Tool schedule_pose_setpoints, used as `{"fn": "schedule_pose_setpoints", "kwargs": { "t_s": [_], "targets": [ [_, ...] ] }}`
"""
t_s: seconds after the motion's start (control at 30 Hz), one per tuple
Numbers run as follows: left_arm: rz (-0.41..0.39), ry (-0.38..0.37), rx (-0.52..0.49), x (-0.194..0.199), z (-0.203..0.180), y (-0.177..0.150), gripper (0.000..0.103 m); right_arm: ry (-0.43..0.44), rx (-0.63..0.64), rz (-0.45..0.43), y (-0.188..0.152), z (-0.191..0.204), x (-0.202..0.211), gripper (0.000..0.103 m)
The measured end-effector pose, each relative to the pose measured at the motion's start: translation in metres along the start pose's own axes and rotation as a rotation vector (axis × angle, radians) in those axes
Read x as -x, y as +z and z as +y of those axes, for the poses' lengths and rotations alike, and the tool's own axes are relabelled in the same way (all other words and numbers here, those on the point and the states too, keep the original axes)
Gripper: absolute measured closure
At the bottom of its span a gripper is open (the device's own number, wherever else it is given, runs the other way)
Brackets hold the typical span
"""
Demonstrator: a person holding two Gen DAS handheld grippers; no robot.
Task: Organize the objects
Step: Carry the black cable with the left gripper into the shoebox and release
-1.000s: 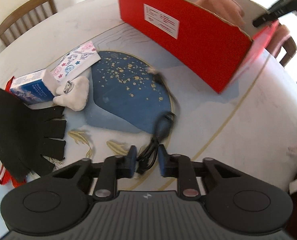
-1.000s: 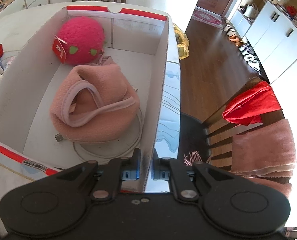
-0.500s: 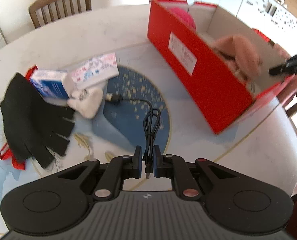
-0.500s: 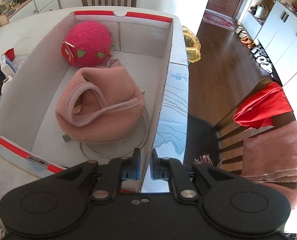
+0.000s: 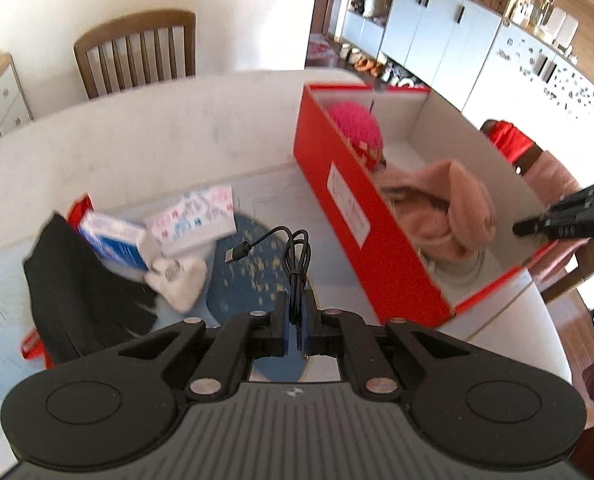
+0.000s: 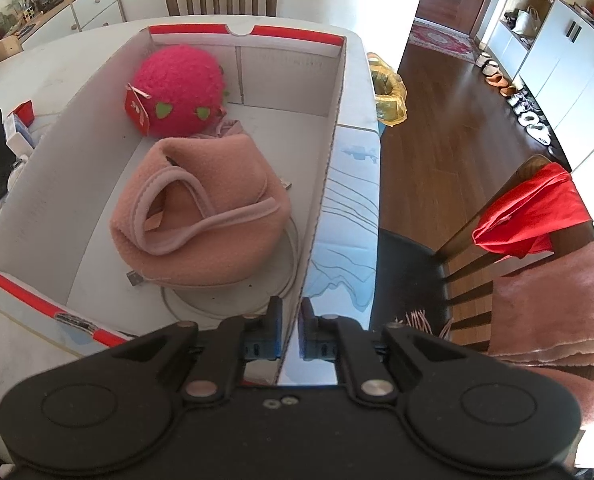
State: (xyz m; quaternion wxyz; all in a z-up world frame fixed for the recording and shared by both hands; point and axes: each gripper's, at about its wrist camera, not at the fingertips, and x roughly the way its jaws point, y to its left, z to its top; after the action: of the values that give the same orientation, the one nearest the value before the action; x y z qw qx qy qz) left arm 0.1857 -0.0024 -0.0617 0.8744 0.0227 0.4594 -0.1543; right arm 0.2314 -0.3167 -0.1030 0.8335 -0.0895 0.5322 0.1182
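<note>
My left gripper (image 5: 295,304) is shut on a black USB cable (image 5: 297,256), the jaws closing the last bit on it. The cable's loop and plug hang above the blue mat (image 5: 257,280). To the right stands the red cardboard box (image 5: 349,208). It holds a pink plush ball (image 6: 177,84) and a pink fleece hat (image 6: 201,216), which lies on a white coiled cord (image 6: 291,264). My right gripper (image 6: 291,316) is shut on the box's near right wall (image 6: 329,152). It also shows as the black right gripper (image 5: 557,220) at the box's far corner in the left wrist view.
Left of the mat lie a black glove (image 5: 69,280), a blue carton (image 5: 113,244), a patterned packet (image 5: 193,220) and a small white plush (image 5: 181,284). A wooden chair (image 5: 137,52) stands behind the table. Another chair with red cloth (image 6: 533,208) stands right of the box.
The left gripper's jaws closed on the cable and rose with it, lifting it off the mat. The view swung up toward the box. The right gripper stayed on the box wall.
</note>
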Motion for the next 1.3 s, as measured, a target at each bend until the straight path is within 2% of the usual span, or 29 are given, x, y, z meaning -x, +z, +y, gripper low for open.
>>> {"fn": "schedule_pose_setpoints", "kwargs": {
  "t_s": [0.3, 0.57, 0.83, 1.0, 1.17, 1.3],
  "targets": [
    [-0.094, -0.037, -0.069, 0.028, -0.025, 0.044, 0.099, 0.007, -0.002, -0.002, 0.000, -0.001, 0.000, 0.096],
    [-0.115, -0.099, -0.202, 0.014, -0.081, 0.071, 0.099, 0.011, -0.009, -0.003, 0.000, -0.001, 0.000, 0.096],
    [-0.108, -0.099, -0.322, -0.028, -0.130, 0.088, 0.099, 0.009, -0.005, -0.001, 0.001, 0.000, -0.001, 0.096],
    [-0.069, -0.092, -0.378, -0.064, -0.152, 0.099, 0.099, 0.009, -0.001, -0.001, 0.001, 0.000, -0.001, 0.096],
    [-0.012, -0.087, -0.389, -0.094, -0.160, 0.106, 0.099, 0.007, 0.002, -0.006, 0.002, -0.001, -0.001, 0.096],
    [0.036, -0.055, -0.389, -0.119, -0.159, 0.113, 0.099, 0.005, 0.006, -0.008, 0.003, -0.001, -0.001, 0.096]
  ]
}}
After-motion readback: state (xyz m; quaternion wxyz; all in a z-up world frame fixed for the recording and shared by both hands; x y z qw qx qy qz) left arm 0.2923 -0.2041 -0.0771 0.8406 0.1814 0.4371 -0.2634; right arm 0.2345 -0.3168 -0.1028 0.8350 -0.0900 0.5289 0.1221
